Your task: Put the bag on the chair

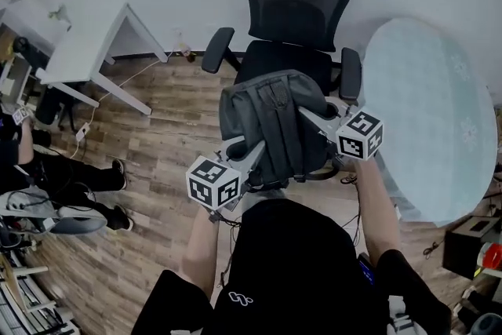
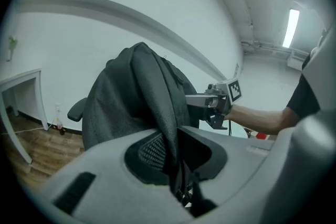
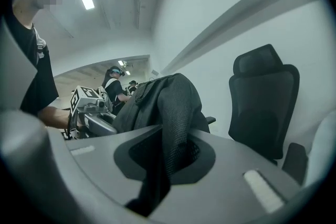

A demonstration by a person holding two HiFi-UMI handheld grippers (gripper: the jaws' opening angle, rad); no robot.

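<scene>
A dark grey backpack [image 1: 271,121] hangs in the air in front of the black office chair [image 1: 296,4], just above the front of its seat. My left gripper [image 1: 253,156] is shut on a mesh shoulder strap [image 2: 169,136] at the bag's lower left. My right gripper [image 1: 308,115] is shut on the other strap [image 3: 169,139] at the bag's right side. In the left gripper view the bag [image 2: 131,97] fills the middle, with the right gripper [image 2: 202,101] behind it. In the right gripper view, the chair's back [image 3: 262,102] stands to the right of the bag [image 3: 170,97].
A round pale table [image 1: 439,114] stands close to the chair's right. A white desk [image 1: 86,51] is at the far left, with cables on the wooden floor [image 1: 157,137]. A seated person [image 1: 47,169] is at the left edge. Boxes [image 1: 471,247] sit at lower right.
</scene>
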